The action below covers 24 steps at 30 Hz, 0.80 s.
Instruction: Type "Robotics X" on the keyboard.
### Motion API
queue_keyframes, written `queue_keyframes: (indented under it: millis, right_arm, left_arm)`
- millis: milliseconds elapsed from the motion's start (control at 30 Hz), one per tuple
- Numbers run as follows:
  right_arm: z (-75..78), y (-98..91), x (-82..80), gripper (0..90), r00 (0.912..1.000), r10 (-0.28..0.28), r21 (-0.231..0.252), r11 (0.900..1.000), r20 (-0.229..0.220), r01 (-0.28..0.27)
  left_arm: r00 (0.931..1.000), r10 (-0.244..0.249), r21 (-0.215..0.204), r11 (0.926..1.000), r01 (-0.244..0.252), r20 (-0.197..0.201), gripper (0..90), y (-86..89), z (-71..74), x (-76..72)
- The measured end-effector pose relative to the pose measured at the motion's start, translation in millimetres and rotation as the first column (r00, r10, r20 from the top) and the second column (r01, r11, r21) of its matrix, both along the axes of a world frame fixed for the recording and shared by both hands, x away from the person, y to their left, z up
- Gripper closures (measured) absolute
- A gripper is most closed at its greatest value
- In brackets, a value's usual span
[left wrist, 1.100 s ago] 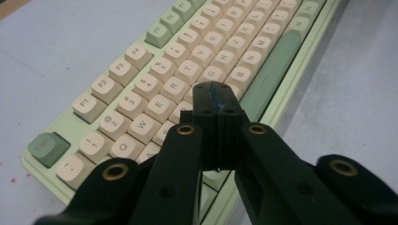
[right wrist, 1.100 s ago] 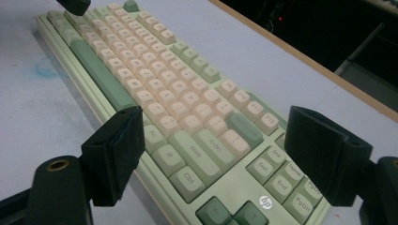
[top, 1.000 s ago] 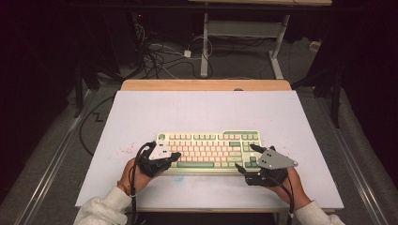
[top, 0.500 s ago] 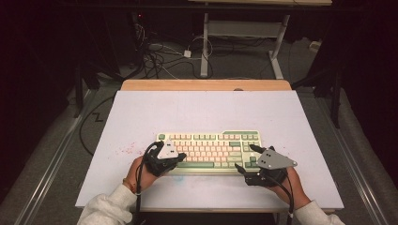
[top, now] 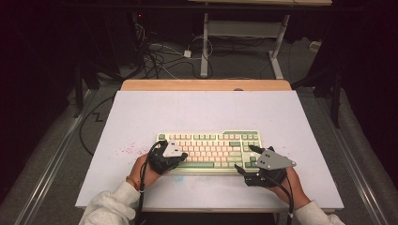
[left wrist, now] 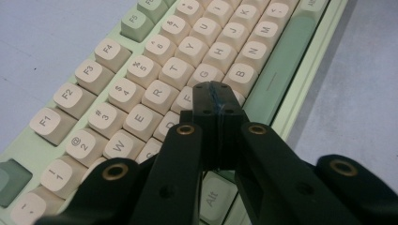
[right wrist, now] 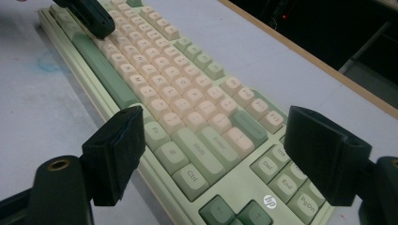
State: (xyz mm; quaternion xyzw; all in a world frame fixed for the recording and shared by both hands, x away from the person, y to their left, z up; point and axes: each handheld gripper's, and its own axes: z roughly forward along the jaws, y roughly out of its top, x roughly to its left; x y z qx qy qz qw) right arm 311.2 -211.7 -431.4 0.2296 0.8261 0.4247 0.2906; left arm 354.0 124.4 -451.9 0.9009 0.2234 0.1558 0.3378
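A pale green keyboard (top: pixel 211 146) with cream keys lies on the white table, near the front edge. My left gripper (top: pixel 182 156) rests over its left half, jaws shut with nothing between them. In the left gripper view the closed tips (left wrist: pixel 217 96) sit just above the keys around F and G on the keyboard (left wrist: pixel 141 84). My right gripper (top: pixel 244 158) is at the keyboard's right end with its jaws wide open. The right gripper view shows its fingers (right wrist: pixel 117 145) standing either side of the keyboard (right wrist: pixel 187 108) corner near Ctrl and the arrow keys, with the left gripper (right wrist: pixel 89 16) far off.
The white tabletop (top: pixel 206 112) has a wooden strip (top: pixel 206 85) along its far edge. Red specks (top: pixel 127 150) mark it left of the keyboard, and a faint blue smudge (right wrist: pixel 47 61) lies in front. Cables (top: pixel 159 51) and desk legs (top: pixel 204 47) stand on the floor behind.
My left gripper has shifted a little to the right, further over the keyboard's left keys. The right gripper has kept still.
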Motion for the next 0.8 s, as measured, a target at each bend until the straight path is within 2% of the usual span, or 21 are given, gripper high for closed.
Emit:
queue_keyframes:
  millis: [433,567,600,800]
  right_arm:
    - [-1.2,1.2,0.4,21.9,1.0,0.004,-0.011,0.9999,-0.004,-0.004]
    - [-1.7,1.6,0.0,21.9,1.0,0.005,-0.014,0.9999,-0.004,-0.005]
    - [-1.8,1.7,0.0,21.9,1.0,0.006,-0.015,0.9999,-0.006,-0.006]
    - [-1.3,1.8,-0.5,21.9,1.0,0.005,-0.015,0.9999,-0.005,-0.005]
  left_arm:
    - [0.9999,-0.011,0.018,0.9998,0.011,0.003,87.9,-2.5,-0.8,1.3]
    - [0.9998,-0.016,0.028,0.9995,0.017,-0.013,88.0,-3.1,-3.2,1.9]
    - [0.9999,-0.011,0.018,0.9998,0.011,-0.011,87.9,-2.8,-4.0,1.7]
    - [0.9999,-0.012,0.028,0.9995,0.012,-0.004,87.9,-2.4,-3.2,1.6]
